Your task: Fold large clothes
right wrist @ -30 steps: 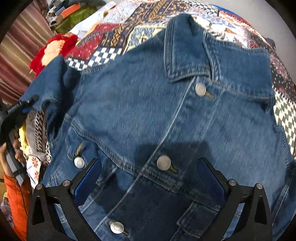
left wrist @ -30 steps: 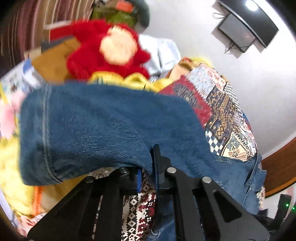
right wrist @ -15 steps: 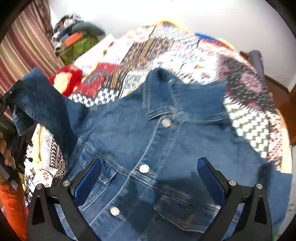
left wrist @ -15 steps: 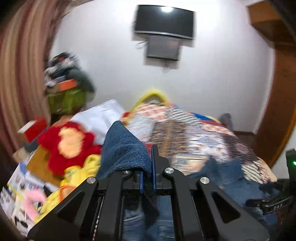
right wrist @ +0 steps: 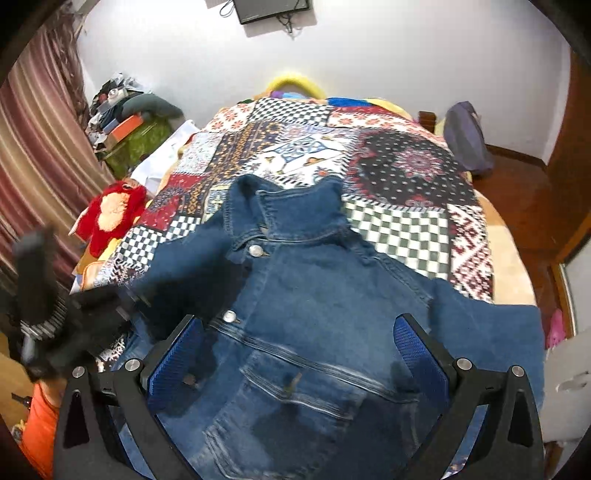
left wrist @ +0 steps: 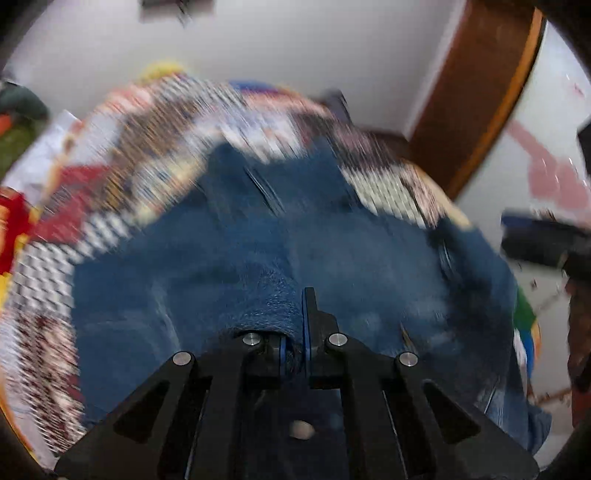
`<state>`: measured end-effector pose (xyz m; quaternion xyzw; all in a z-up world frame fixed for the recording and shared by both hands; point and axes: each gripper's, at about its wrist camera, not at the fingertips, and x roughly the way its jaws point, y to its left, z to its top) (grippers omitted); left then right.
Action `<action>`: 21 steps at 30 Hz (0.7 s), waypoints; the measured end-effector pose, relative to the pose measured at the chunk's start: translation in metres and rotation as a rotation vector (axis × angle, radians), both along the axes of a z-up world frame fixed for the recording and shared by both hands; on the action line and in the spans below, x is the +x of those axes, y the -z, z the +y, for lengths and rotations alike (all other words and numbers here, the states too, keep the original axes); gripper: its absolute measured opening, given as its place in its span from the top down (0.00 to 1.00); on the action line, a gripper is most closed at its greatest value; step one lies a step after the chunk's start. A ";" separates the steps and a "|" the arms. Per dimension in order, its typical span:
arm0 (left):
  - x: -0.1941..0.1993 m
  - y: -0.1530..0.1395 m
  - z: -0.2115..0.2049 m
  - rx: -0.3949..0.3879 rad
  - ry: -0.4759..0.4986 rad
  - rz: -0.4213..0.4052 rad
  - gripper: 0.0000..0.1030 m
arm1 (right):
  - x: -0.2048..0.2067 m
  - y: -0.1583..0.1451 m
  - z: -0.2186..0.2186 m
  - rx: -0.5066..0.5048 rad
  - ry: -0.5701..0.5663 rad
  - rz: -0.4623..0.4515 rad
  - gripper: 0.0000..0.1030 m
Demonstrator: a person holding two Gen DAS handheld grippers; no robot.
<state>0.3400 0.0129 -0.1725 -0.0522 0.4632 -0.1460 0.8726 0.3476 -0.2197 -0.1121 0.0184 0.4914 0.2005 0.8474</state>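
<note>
The left gripper (left wrist: 295, 325) is clamping a denim jacket (right wrist: 314, 295) sleeve; the right gripper (right wrist: 295, 350) is hovering with jaws spread. Laying the sleeve flat across the chest should work best.

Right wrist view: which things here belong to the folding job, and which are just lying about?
In the job:
denim jacket
left gripper, clamped on its sleeve
right gripper, open above it
patchwork bedspread underneath

Lying about:
red plush toy
purple bag
wall screen

A home bedroom: patchwork-quilted bed (right wrist: 402, 184), curtains (right wrist: 33, 155), wall television (right wrist: 275, 9)
</note>
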 end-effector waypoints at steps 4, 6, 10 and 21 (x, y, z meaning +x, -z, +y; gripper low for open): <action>-0.007 0.017 -0.027 0.039 0.064 0.068 0.92 | -0.004 0.002 -0.010 -0.006 0.011 0.001 0.00; -0.010 0.018 -0.029 0.035 0.083 0.090 0.82 | -0.004 0.003 -0.009 -0.001 0.008 0.011 0.00; -0.024 0.008 -0.019 0.026 0.087 0.068 0.45 | -0.005 0.002 0.003 -0.016 -0.020 0.010 0.00; -0.066 -0.025 0.087 0.204 -0.157 -0.106 0.06 | -0.010 0.004 0.083 -0.071 -0.170 0.005 0.00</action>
